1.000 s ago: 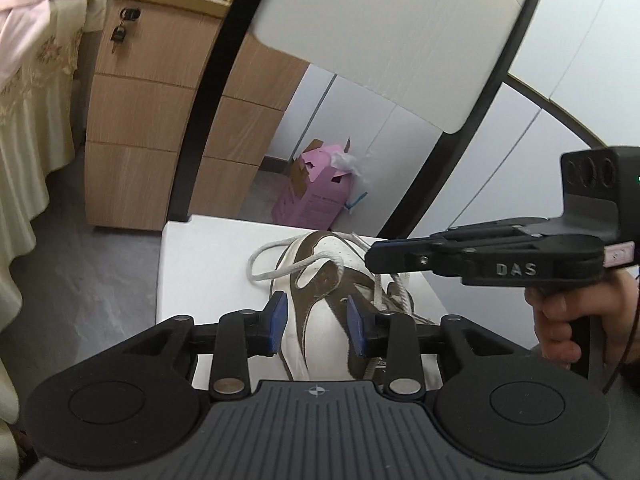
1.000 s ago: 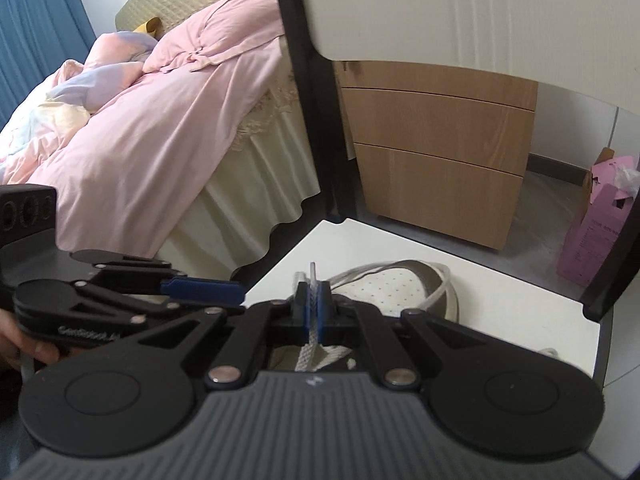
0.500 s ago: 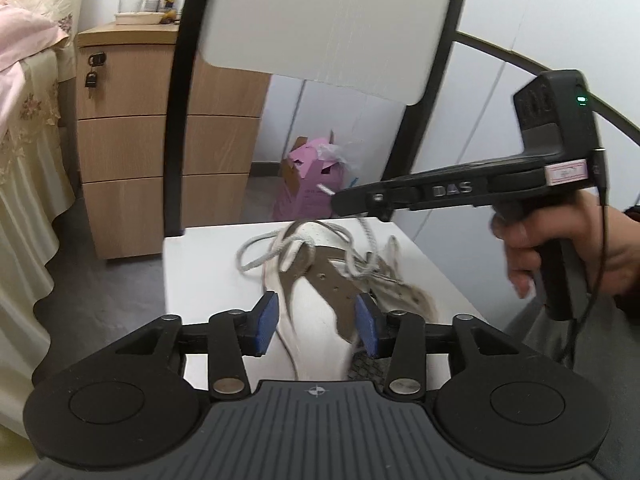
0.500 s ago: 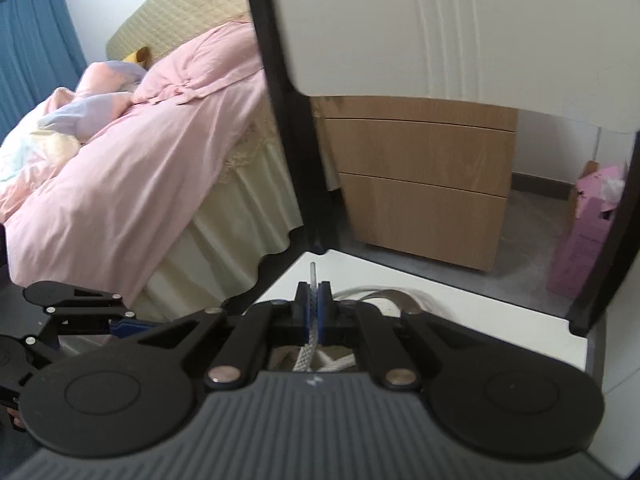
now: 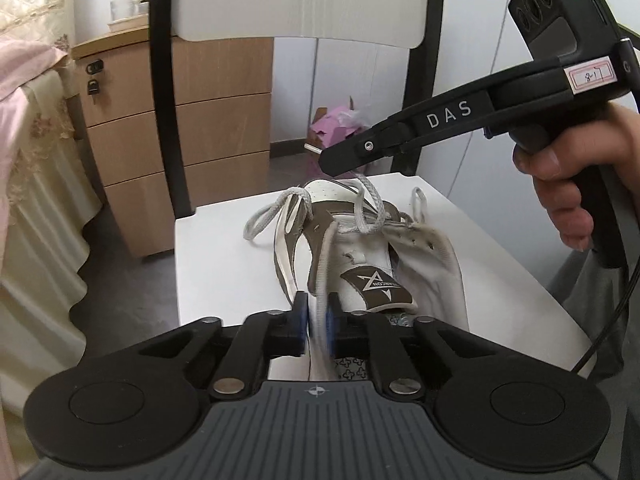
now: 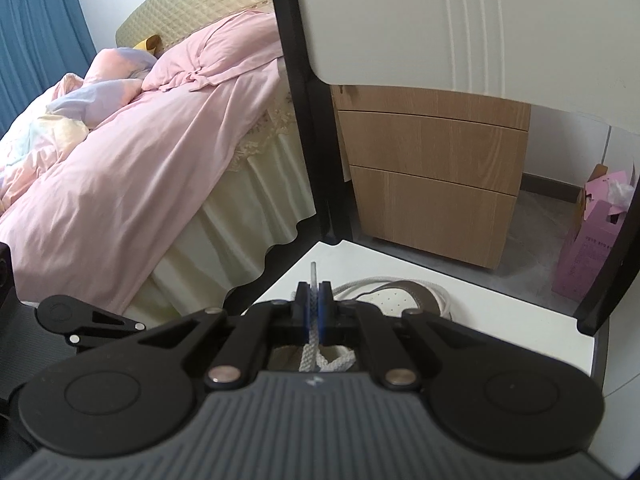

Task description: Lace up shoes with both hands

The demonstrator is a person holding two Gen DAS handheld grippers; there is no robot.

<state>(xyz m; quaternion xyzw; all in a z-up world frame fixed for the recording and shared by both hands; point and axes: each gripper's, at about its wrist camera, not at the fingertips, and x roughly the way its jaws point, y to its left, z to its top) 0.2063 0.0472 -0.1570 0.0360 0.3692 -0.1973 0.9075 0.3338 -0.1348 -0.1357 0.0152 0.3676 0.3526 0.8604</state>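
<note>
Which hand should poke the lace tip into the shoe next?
Right, I think. The right gripper pinches the lace just below its stiff tip. The left gripper clamps a strand mid-length.

My right gripper [image 6: 315,312] is clamped on the lace [image 6: 313,334], whose stiff tip sticks up past the pads. Beyond it the shoe [image 6: 394,300] lies on the white chair seat [image 6: 500,320]. Part of my left gripper [image 6: 80,318] shows at the left edge. Behind stand a pink bed [image 6: 132,148], a wooden drawer unit [image 6: 432,184] and a pink box [image 6: 592,236].
</note>
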